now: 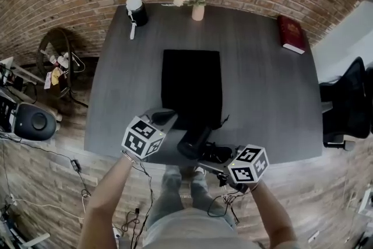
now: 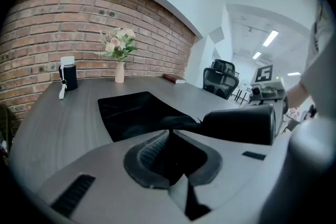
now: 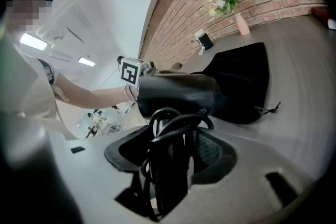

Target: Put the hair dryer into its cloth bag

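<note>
Only the right gripper view shows the right gripper (image 3: 173,157) fingers spread wide around the hair dryer (image 3: 176,93) handle and its looped cord (image 3: 181,122). The left gripper (image 2: 170,136) fingers pinch the cloth bag (image 2: 134,110) edge. In the head view the dryer is at the bag's near end, with bench (image 1: 262,84), flower vase (image 1: 198,11) and red book (image 1: 290,33) beyond.

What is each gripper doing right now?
Left gripper: tongs closed on the near edge of the cloth bag.
Right gripper: tongs closed on the handle of the hair dryer.
</note>
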A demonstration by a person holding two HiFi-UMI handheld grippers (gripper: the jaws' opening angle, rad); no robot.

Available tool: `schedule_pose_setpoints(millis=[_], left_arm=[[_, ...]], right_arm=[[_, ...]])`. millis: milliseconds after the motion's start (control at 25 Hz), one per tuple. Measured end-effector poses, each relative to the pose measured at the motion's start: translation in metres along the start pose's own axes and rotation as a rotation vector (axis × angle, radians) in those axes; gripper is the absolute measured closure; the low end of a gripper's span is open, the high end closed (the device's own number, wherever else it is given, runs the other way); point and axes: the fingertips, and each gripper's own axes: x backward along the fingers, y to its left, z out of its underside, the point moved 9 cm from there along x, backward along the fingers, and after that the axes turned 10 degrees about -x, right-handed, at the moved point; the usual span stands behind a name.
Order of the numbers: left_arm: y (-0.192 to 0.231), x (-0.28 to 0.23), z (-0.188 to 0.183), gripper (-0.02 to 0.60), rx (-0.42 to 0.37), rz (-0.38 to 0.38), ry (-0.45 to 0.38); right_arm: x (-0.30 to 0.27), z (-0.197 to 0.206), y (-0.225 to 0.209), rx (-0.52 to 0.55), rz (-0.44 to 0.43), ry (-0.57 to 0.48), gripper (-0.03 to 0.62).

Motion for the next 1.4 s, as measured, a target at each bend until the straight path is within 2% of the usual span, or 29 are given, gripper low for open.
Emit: schedule_pose_setpoints(millis=[200, 320, 560, 880, 1160, 1400], left_arm=[[0.0, 0.002, -0.003, 0.563, -0.015, 0.012, -0.035], [0.0, 0.003, -0.004, 0.563, -0.032, 0.027, -0.041], [0.004, 0.006, -0.005, 0.563, -0.039, 0.026, -0.049], [0.003, 0.007, -0.008, 0.563, -0.061, 0.038, -0.053], [-0.001, 0.008, -0.015, 0.563, -0.081, 0.051, -0.083], [-0.004, 0.011, -0.017, 0.563, -0.097, 0.087, -0.127]], right_arm=[[-0.024, -0.001, -0.002, 0.04, -0.024, 0.135, 0.359], [-0.036, -0.004, -0.007, 0.036, -0.008, 0.168, 0.359], [-0.047, -0.018, -0.021, -0.005, 0.128, 0.175, 0.359], [-0.053, -0.037, -0.035, -0.173, 0.29, 0.098, 0.358], [-0.064, -0.056, -0.034, -0.182, 0.464, 0.01, 0.356], [-0.076, -0.067, -0.038, -0.216, 0.554, -0.07, 0.356]])
